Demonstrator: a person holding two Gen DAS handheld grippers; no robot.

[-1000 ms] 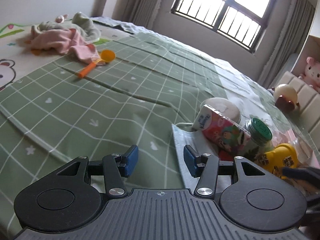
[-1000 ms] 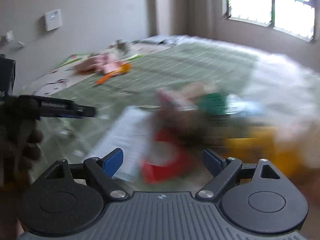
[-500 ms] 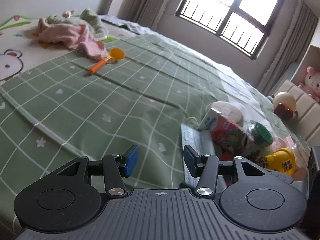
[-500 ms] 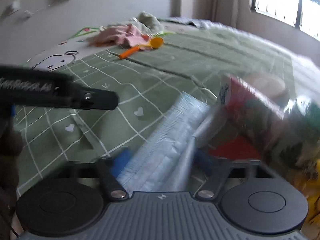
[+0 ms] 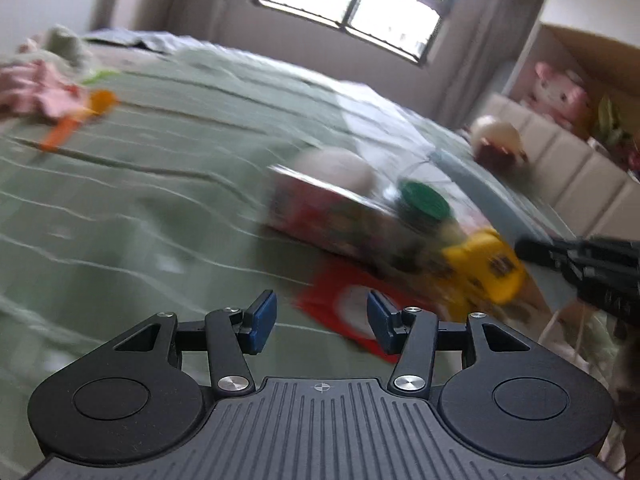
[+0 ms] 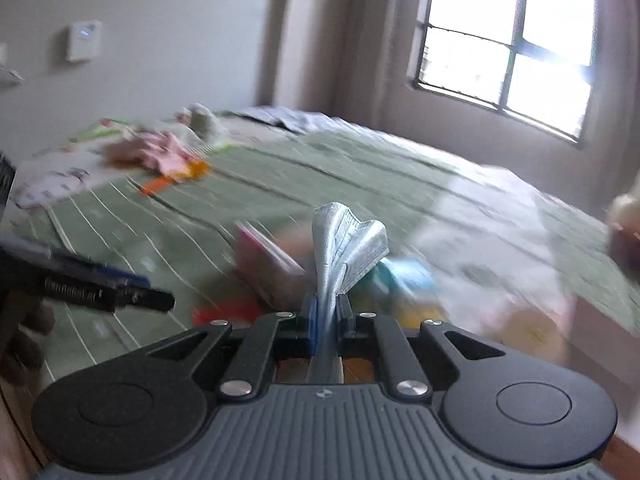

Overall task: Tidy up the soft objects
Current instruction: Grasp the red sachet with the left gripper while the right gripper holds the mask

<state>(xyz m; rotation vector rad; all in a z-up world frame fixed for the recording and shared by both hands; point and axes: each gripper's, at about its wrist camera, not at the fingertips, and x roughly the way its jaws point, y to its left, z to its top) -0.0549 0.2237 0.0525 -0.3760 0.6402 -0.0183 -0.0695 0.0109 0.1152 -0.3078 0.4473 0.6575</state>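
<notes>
My right gripper (image 6: pixel 325 320) is shut on a pale blue-grey cloth (image 6: pixel 344 244), which stands bunched up between the blue pads, lifted above the bed. My left gripper (image 5: pixel 322 320) is open and empty, low over the green checked bedspread (image 5: pixel 160 184), just in front of a red packet (image 5: pixel 340 300). Behind that lie a colourful tissue pack (image 5: pixel 320 216), a green-lidded jar (image 5: pixel 424 200) and a yellow toy (image 5: pixel 484 268). Pink and green clothes (image 5: pixel 40 84) lie far left. Both views are blurred.
An orange spoon (image 5: pixel 80 116) lies by the clothes. A round cream-and-brown toy (image 5: pixel 496 144) sits at the bed's far right. A pink plush (image 5: pixel 560 92) sits on a shelf above the padded headboard. The right gripper shows at the left view's right edge (image 5: pixel 580 260).
My right gripper has shut on the pale cloth and lifted it off the bed. My left gripper has swung right toward the pile of items, still open.
</notes>
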